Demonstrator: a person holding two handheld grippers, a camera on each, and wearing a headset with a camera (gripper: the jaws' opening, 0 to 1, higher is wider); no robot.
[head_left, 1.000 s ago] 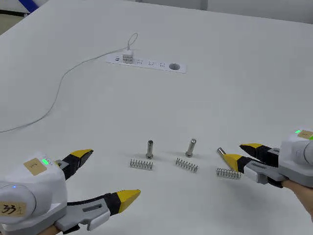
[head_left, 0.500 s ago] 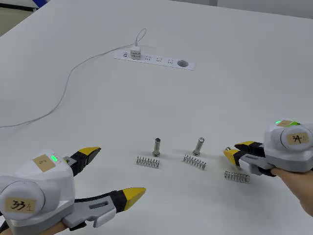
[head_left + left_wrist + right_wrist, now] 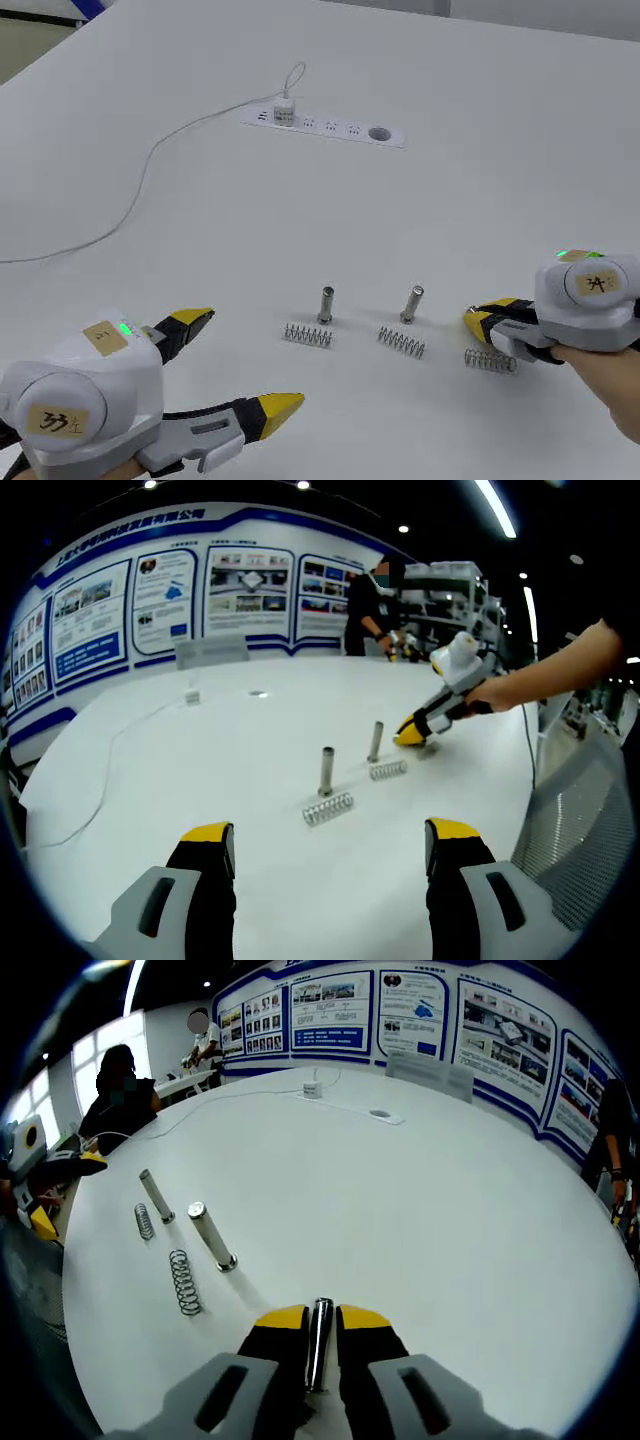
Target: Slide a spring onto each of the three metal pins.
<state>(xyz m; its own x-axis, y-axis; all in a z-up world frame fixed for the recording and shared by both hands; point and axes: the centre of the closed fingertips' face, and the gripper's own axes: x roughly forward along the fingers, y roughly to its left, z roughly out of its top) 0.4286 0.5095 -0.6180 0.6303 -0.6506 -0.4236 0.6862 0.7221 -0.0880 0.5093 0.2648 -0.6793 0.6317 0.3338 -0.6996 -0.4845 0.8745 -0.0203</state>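
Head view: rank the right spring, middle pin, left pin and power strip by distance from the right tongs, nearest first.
From the right tongs, which grip the third pin:
1. right spring, right beside the tips, on the near side.
2. middle pin, standing to their left.
3. left pin, farther left again.
4. power strip, far back, well beyond the pins.

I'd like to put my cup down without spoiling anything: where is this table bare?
Bare table lies between the power strip and the pins, and beyond the strip. Crowded: the front row of pins and springs, with the left gripper open beside it and the right gripper shut on a pin.
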